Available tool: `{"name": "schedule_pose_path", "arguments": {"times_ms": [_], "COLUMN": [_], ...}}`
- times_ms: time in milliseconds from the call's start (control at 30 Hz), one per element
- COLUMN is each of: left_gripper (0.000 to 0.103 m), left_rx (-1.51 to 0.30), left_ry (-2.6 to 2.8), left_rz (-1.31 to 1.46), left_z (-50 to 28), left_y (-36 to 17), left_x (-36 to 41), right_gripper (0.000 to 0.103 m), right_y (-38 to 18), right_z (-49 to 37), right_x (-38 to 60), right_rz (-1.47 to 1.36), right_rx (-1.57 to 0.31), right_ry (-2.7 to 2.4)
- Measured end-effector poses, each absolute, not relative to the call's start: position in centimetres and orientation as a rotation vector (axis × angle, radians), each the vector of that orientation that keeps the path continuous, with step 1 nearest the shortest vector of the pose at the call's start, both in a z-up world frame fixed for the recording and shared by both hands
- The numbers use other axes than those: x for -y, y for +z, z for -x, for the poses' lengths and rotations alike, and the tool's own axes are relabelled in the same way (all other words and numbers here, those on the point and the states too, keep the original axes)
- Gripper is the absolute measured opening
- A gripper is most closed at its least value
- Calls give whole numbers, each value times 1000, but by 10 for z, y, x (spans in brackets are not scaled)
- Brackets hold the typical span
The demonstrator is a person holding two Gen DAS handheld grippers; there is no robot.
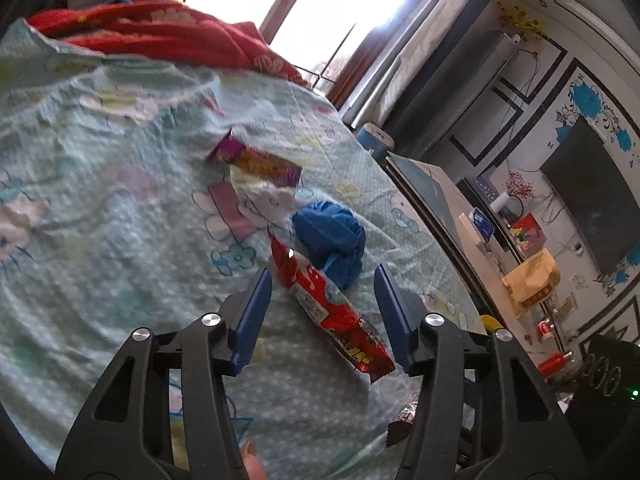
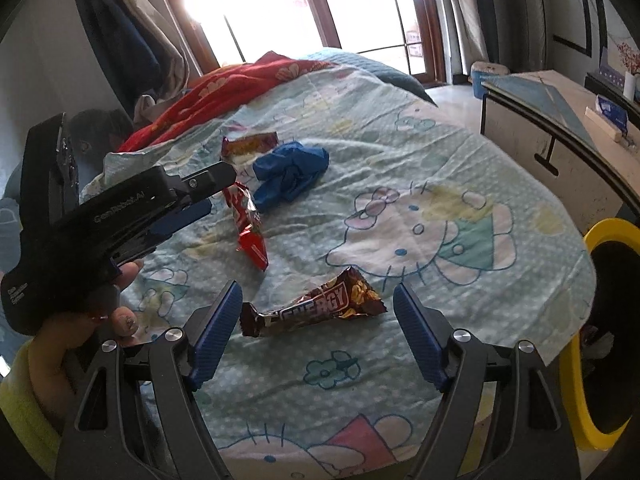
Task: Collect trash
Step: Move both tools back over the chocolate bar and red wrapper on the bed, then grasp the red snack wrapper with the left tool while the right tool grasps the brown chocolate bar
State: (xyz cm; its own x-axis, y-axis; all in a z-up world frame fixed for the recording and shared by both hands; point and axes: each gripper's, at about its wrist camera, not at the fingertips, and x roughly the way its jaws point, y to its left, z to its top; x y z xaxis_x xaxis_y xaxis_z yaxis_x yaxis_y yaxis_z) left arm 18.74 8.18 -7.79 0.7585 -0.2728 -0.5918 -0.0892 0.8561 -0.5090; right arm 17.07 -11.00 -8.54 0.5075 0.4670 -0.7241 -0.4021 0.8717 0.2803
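Observation:
Several pieces of trash lie on a bed with a pale green cartoon sheet point(image 2: 460, 152). A red snack wrapper point(image 1: 328, 304) lies between the fingers of my left gripper point(image 1: 323, 270), which is open and does not touch it. Just past it are a crumpled blue glove point(image 1: 332, 240) and a purple and orange wrapper point(image 1: 256, 162). A brown ENERGY bar wrapper point(image 2: 316, 308) lies between the fingers of my right gripper point(image 2: 318, 286), also open, with gaps on both sides. The right wrist view shows the left gripper point(image 2: 218, 190) above the red wrapper point(image 2: 250, 224), near the glove point(image 2: 292, 172).
A yellow-rimmed bin point(image 2: 600, 236) with a dark liner stands off the bed's right edge. A red blanket point(image 2: 224, 96) is bunched at the far side of the bed. A low table point(image 2: 540, 120) stands to the right, with a cluttered TV shelf point(image 1: 532, 276) beyond.

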Motion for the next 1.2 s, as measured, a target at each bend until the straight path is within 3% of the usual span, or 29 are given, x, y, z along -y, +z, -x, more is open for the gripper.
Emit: {"name": "schedule_pose_path", "arguments": {"times_ms": [267,500,567,667,1200], "left_gripper": [30,17,9,7,3], "left_rx": [-775,-790,-793,-794,-732], "left_ry": [-133,-149,-143,-143,-149], "left_rz": [581,604,607,622,575], "left_z": [-194,-193,-192,-190,-174], "left_y": [-97,-101,-103,-104,-79], "left_x": [-82,-85,-87,-88,-84], "right_gripper": [48,37,27,18,15], "right_y": [-98,-100,-99,-97,-82], "right_z": [-172,-167,-166,-165,-167], "right_x": [108,112,113,116,139], "right_rz": [-67,-32,-28,-34,-84], "right_rx": [-912,-877,-869,-864,-809], "right_ry": [535,537,539,553,530]}}
